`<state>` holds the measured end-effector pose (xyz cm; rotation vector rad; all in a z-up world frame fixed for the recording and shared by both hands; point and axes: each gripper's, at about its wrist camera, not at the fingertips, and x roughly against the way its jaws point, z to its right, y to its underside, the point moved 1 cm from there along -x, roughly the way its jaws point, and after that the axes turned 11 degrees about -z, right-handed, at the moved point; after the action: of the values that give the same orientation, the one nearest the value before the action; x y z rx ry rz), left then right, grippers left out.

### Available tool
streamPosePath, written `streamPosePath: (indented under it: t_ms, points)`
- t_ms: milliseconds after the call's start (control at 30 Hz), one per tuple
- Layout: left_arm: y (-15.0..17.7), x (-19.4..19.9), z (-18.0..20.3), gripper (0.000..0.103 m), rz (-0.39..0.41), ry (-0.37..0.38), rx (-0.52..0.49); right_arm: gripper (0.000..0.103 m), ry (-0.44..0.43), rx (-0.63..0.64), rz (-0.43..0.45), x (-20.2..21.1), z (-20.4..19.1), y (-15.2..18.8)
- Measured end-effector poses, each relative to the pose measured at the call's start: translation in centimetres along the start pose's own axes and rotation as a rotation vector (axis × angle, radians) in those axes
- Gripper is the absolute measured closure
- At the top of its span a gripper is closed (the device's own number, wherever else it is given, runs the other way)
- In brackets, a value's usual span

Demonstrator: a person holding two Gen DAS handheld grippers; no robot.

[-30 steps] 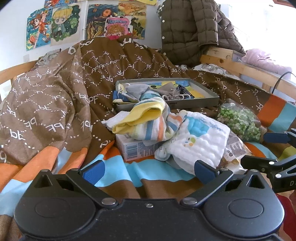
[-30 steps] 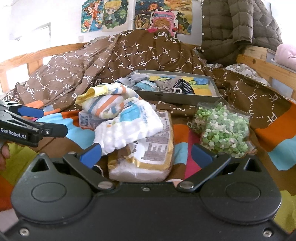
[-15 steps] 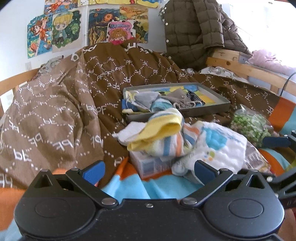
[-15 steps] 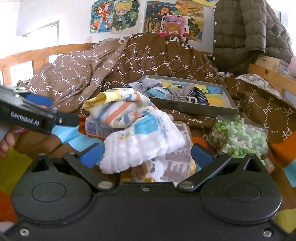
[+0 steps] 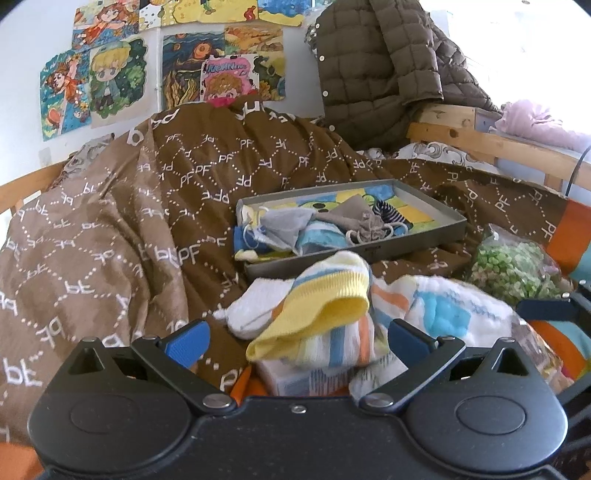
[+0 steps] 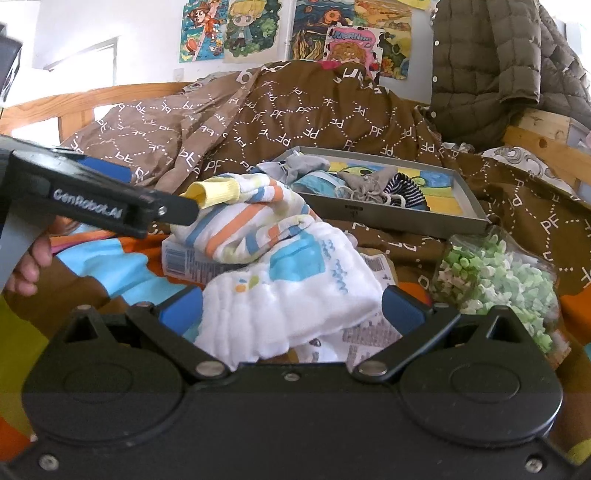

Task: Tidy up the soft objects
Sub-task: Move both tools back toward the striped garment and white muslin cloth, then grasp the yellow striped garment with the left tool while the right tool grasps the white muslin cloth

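Brown quilted bedding printed with white letters (image 5: pixel 122 221) covers your wooden-railed bed, with cartoon posters (image 6: pixel 240 29) on the wall and a grey tray of small garments (image 5: pixel 436 218) at the middle. Your left gripper (image 5: pixel 295 339), fingers spread, frames the yellow-cuffed striped sock bundle (image 5: pixel 325 314) lying before the tray. Only your right view, where the right gripper (image 6: pixel 291 306) gapes around the white towelling cloth (image 6: pixel 295 295), shows your fingers (image 6: pixel 27 266).

a home bedroom: wooden bed frame (image 6: pixel 110 96), rumpled brown quilt (image 5: pixel 122 221), cartoon drawings (image 5: pixel 110 74) taped on wall
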<state>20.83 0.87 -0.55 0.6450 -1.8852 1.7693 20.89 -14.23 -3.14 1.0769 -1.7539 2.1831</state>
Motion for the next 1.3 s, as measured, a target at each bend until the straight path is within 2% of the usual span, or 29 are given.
streamPosePath:
  t_ms: [400,533,833,967,1133,1300]
  points:
    - [-1.6,-2.3,0.5,0.001,-0.006,0.016,-0.007,0.001,0.009,0.042,-0.001,-1.5,-0.4,-0.3]
    - [-1.8,-2.5,0.6,0.002,0.000,0.051,0.011,0.001,0.011,0.054,-0.010,-1.8,-0.3,-0.3]
    - [-2.0,-3.3,1.1,0.026,-0.020,0.103,0.019,0.003,0.011,0.054,-0.015,-1.9,0.1,-0.2]
    - [-2.1,-3.3,0.9,0.044,-0.024,0.102,0.025,0.010,0.016,0.046,-0.013,-1.8,0.3,-0.2]
    - [-2.1,-3.4,0.3,0.056,-0.028,0.093,0.041,0.020,0.024,0.040,-0.012,-1.9,0.4,-0.2]
    - [-1.9,-3.3,0.2,0.063,-0.029,0.090,0.040,0.030,0.040,0.038,-0.011,-1.9,0.5,-0.2]
